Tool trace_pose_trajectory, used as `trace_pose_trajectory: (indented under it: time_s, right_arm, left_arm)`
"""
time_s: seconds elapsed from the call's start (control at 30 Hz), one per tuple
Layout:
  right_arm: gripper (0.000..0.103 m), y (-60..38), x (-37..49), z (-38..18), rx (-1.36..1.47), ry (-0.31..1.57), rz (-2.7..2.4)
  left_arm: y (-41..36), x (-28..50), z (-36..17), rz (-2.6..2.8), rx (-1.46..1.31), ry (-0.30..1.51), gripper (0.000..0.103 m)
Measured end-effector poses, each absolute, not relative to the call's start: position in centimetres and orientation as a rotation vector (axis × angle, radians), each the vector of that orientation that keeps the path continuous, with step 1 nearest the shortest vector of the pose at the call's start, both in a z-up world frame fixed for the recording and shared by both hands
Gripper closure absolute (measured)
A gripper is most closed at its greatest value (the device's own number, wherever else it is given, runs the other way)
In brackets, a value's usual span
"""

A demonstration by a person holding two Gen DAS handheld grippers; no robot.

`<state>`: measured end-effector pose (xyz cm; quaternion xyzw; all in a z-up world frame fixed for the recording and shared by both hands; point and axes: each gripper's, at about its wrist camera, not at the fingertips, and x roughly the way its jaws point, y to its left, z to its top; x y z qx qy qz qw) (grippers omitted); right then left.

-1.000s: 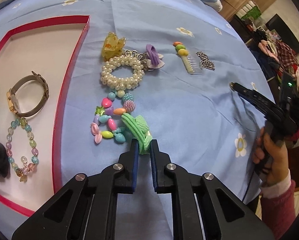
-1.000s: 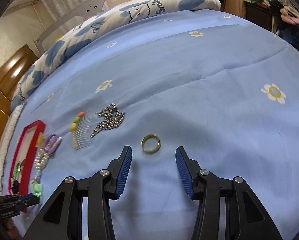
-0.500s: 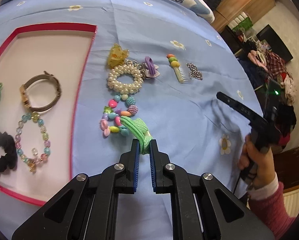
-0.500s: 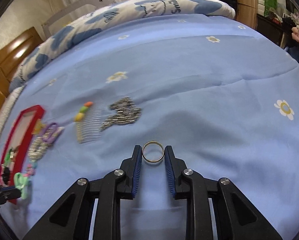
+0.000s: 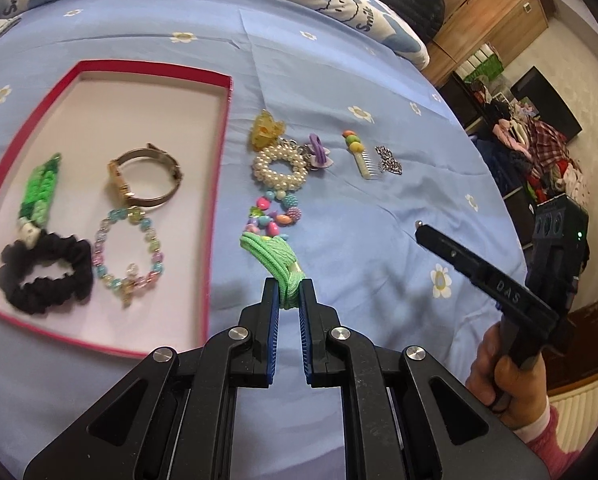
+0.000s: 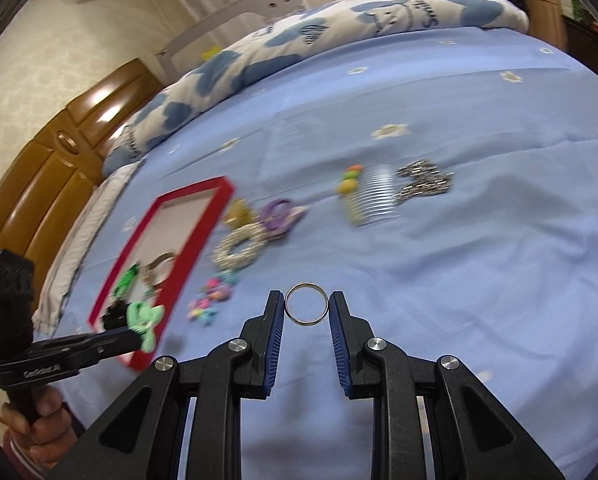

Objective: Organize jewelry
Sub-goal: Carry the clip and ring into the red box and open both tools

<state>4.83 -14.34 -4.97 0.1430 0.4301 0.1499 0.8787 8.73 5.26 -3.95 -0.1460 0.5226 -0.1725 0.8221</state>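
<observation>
Both claws have lifted since a second ago: the left claw [image 5: 287,300], which then had the green hair tie [image 5: 277,256] at its tips on the sheet, now has it pinched between its blue pads and raised clear of the bedsheet [image 5: 359,216], while the right claw [image 6: 306,310], which stood wide open around the ring [image 6: 306,309], has closed so that both pads touch the ring's sides and carry it upright above the bed. From the right wrist view the left claw [image 6: 137,330] shows at the left with the green tie [image 6: 145,320] hanging from its tips, near the red tray [image 6: 111,280]. That tray [image 5: 215,216] lies on the left of the bed and holds a green woven band [image 5: 39,190], a watch [image 5: 143,178], a pastel bead bracelet [image 5: 129,254] and a black scrunchie [image 5: 45,272]. Just right of the tray, on the sheet, lie a yellow hair clip [image 5: 266,132], a pearl bracelet [image 5: 279,170], a purple hair tie [image 5: 319,152] and a colourful bead bracelet [image 5: 277,214], the last one just beyond the lifted green tie. Farther right sit a small comb [image 5: 361,156] with coloured beads and, beside it, a heap of silver chain [image 5: 389,162]. In the left wrist view the right claw's finger [image 5: 479,268] reaches in from the right edge.
</observation>
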Motion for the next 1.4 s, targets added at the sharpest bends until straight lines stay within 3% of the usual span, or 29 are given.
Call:
trace_pose_trajectory:
  time_s: [0.87, 1.4]
  right_arm:
    - [0.080, -3.8, 4.2, -4.4, 0.232, 0.933, 0.495]
    - [0.080, 5.7, 7.5, -5.5, 0.128, 0.984, 0.629]
  left_arm:
    - [13.0, 7.3, -3.5, -0.232, -0.412, 1.058, 0.095]
    - [19.2, 10.3, -5.0, -0.126, -0.396, 1.060, 0.095]
